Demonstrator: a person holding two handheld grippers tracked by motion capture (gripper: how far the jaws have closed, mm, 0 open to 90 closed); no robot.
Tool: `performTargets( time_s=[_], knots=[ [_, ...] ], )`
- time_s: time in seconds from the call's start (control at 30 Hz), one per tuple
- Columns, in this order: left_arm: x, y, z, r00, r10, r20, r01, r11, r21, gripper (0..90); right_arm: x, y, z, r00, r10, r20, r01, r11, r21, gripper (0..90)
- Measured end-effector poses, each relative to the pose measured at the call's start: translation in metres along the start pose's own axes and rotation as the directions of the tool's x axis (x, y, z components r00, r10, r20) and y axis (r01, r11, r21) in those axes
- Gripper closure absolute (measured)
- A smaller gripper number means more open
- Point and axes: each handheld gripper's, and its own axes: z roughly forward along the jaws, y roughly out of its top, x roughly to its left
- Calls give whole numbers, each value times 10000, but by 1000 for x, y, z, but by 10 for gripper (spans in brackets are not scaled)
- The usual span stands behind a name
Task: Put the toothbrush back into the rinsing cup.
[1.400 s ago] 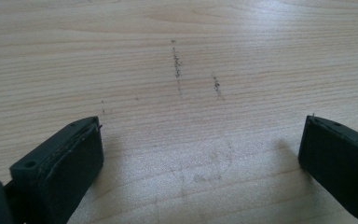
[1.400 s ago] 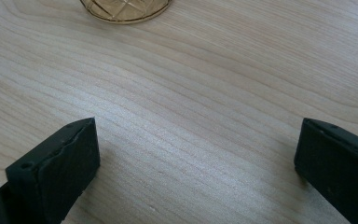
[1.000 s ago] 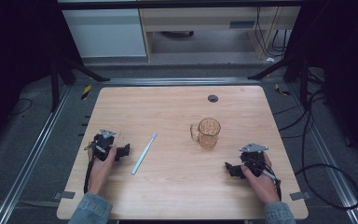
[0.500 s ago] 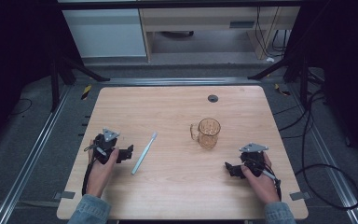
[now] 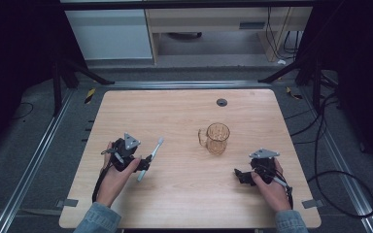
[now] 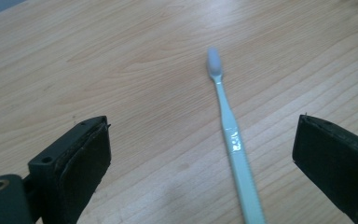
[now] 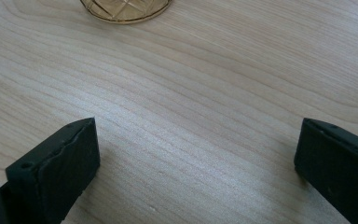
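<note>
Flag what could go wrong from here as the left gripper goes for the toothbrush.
1. The toothbrush lies flat on the table, nearer the right jaw than the middle of the open left gripper; closing now may push it sideways, not pinch it.
2. Its thin handle sits low, so the jaws may scrape the wood.
3. The amber mug stands close; a swing toward it could tip it.
</note>
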Motion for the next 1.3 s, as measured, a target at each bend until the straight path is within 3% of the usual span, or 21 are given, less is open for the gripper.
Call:
performTargets(
  time_s=[0.03, 0.23, 0.4, 0.67, 0.7, 0.9, 0.97, 1.0, 1.03, 1.07, 1.1, 1.13, 1.3],
  knots=[
    [-1, 1, 0, 9995, 302, -107, -301, 9995, 135, 36, 0, 0, 0, 10000, 0, 0, 0, 10000, 1, 4],
    [-5, 4, 2, 9964, 777, -333, -757, 9954, 595, 52, 0, 0, 0, 10000, 0, -3, 0, 10000, 4, 4],
    [-3, 7, 2, 9977, 656, -160, -643, 9956, 679, 52, 0, 0, 0, 10000, 0, -5, 0, 10000, 4, 4],
    [4, 17, 6, 9967, 813, 22, -812, 9923, 933, 89, 0, 0, 0, 10000, 6, 7, -6, 10000, 7, 4],
    [5, 19, 7, 9961, 877, 37, -876, 9890, 1190, 99, 0, 0, 0, 10000, 4, 6, -4, 10000, 6, 5],
    [12, 26, 5, 9972, 733, 132, -744, 9840, 1620, 129, 0, 0, 0, 10000, 11, 14, -11, 10000, 6, 5],
    [14, 30, 4, 9979, 631, 125, -644, 9806, 1852, 126, 0, 0, 0, 10000, 33, 25, -33, 10000, 19, 4],
    [13, 34, 2, 9976, 662, 195, -689, 9748, 2124, 120, 0, 0, 0, 10000, 40, 25, -40, 10000, 16, 4],
    [13, 34, 2, 9976, 662, 195, -689, 9748, 2124, 117, 0, 0, 0, 10000, 26, 25, -26, 10000, 16, 4],
    [12, 37, 1, 9972, 713, 237, -749, 9681, 2393, 114, 0, 0, 0, 10000, 33, 25, -33, 10000, 19, 4],
    [12, 37, 1, 9972, 713, 237, -749, 9681, 2393, 111, 0, 0, 0, 10000, 33, 25, -33, 10000, 19, 4],
    [12, 39, 3, 9967, 693, 424, -782, 9597, 2698, 105, 0, 0, 0, 10000, 33, 23, -33, 10000, 20, 4],
    [11, 43, 12, 9961, 502, 732, -712, 9440, 3222, 98, 1, 0, -1, 9999, 92, 109, -92, 10000, 21, 4]
  ],
)
